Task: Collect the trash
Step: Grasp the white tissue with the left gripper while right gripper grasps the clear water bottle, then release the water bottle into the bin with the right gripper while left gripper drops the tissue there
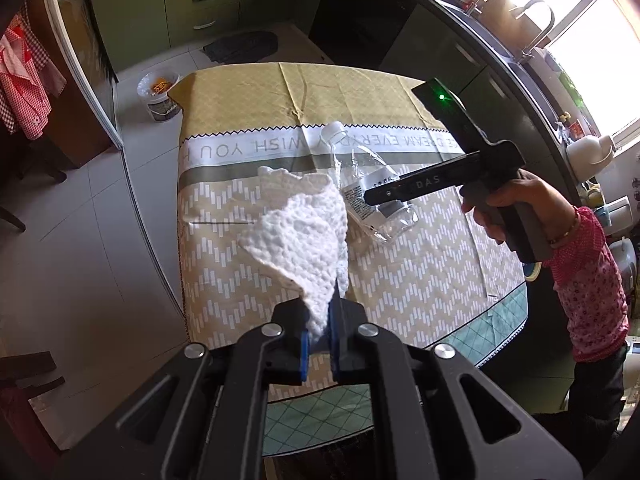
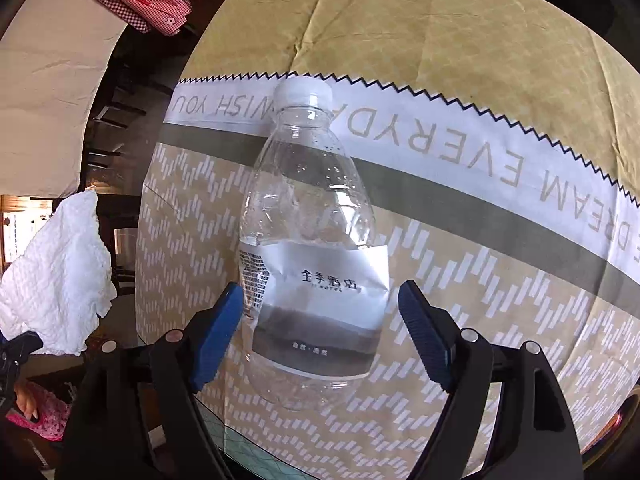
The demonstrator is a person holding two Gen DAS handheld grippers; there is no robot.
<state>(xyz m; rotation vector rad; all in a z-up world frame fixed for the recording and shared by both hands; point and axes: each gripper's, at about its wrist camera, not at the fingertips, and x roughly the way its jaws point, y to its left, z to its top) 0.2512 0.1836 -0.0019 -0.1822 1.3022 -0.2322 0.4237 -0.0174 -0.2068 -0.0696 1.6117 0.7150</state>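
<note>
The right tool (image 2: 320, 332) was held spread wide, its fingers set either side of the bottle (image 2: 312, 248), which lay on the table (image 2: 460, 40). The bottle's long axis was seen running straight away from the tool, cap (image 2: 306, 90) at the far end, label between the fingers. The left tool (image 1: 318, 320) was clenched on a tissue (image 1: 300, 236), left of the bottle. The right tool was judged nearer.

Around you stood green cabinets (image 1: 160, 4), a pale tiled floor (image 1: 100, 220), and a table under a yellow patterned tablecloth (image 1: 320, 88); daylight poured through the window (image 1: 592, 40) above the sink faucet (image 1: 536, 20).
</note>
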